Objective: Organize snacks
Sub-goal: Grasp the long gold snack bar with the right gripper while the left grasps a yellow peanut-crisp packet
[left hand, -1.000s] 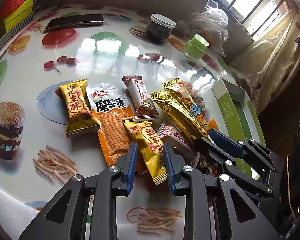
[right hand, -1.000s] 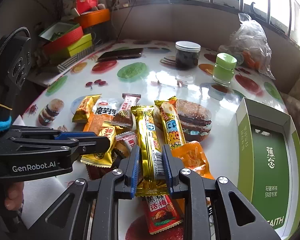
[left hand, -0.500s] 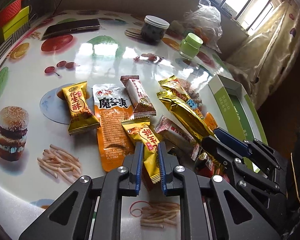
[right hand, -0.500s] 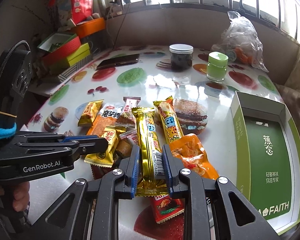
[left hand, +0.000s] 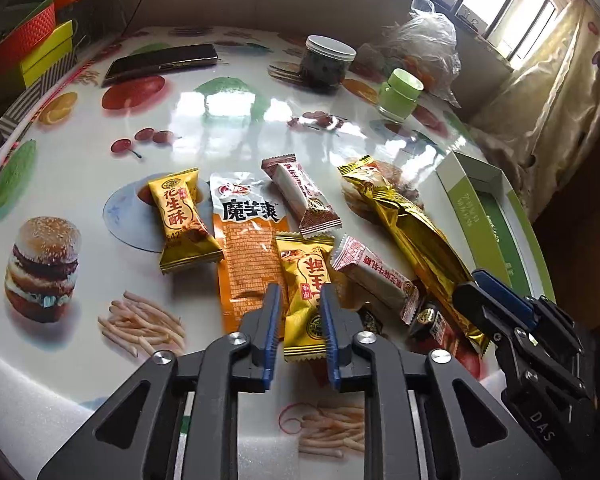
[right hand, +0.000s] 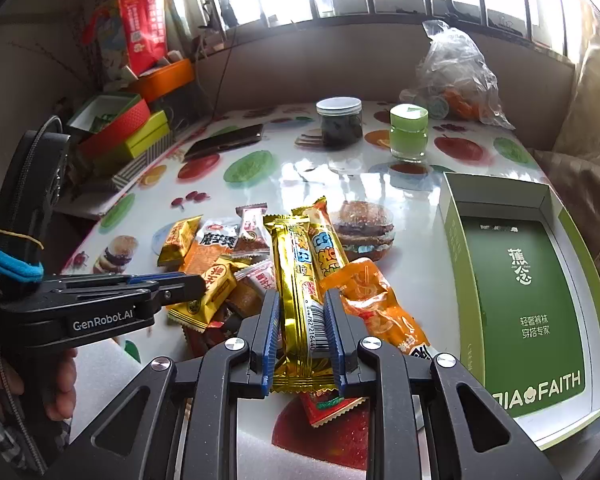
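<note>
While gripped, one gold bar (right hand: 296, 296), two jars (right hand: 339, 122)

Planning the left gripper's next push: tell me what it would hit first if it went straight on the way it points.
The small yellow snack packet, lying between the opening jaws of the left gripper. Past it, probably the table under the pile, though depth is unclear.

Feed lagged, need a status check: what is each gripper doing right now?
Left gripper: opening, yellow snack packet between its jaws, not pinched.
Right gripper: closed on the long gold snack bar.
</note>
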The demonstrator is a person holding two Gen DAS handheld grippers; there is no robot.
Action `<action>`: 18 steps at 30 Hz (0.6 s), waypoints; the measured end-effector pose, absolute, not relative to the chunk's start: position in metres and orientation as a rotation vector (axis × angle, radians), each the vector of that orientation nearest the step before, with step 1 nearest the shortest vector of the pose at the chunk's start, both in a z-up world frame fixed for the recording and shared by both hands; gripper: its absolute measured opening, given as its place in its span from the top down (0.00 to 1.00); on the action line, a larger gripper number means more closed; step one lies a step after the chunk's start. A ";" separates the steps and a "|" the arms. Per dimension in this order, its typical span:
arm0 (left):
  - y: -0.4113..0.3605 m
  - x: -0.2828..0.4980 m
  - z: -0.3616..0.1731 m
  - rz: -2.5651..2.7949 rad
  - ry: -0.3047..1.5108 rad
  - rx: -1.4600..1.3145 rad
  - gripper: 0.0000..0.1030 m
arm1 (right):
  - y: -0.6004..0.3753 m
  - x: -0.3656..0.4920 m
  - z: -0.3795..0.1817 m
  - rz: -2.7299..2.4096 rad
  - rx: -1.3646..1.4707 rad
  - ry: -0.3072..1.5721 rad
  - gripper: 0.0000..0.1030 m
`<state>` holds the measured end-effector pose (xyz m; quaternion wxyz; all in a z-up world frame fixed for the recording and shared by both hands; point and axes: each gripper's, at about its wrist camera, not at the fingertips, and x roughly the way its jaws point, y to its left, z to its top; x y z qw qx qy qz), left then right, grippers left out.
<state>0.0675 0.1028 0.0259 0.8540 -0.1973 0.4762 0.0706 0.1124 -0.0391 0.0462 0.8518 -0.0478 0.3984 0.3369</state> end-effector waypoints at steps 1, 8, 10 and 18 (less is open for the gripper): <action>0.104 0.069 0.025 0.133 1.004 -0.438 0.64 | -0.039 0.112 0.046 0.710 -0.099 0.839 0.79; 0.099 0.078 0.017 0.152 1.035 -0.431 0.52 | -0.041 0.112 0.043 0.707 -0.091 0.840 0.79; 0.095 0.079 0.016 0.165 1.041 -0.412 0.52 | -0.041 0.112 0.043 0.705 -0.091 0.841 0.79; 0.089 0.082 0.017 0.173 1.041 -0.347 0.72 | -0.042 0.111 0.044 0.702 -0.080 0.837 0.79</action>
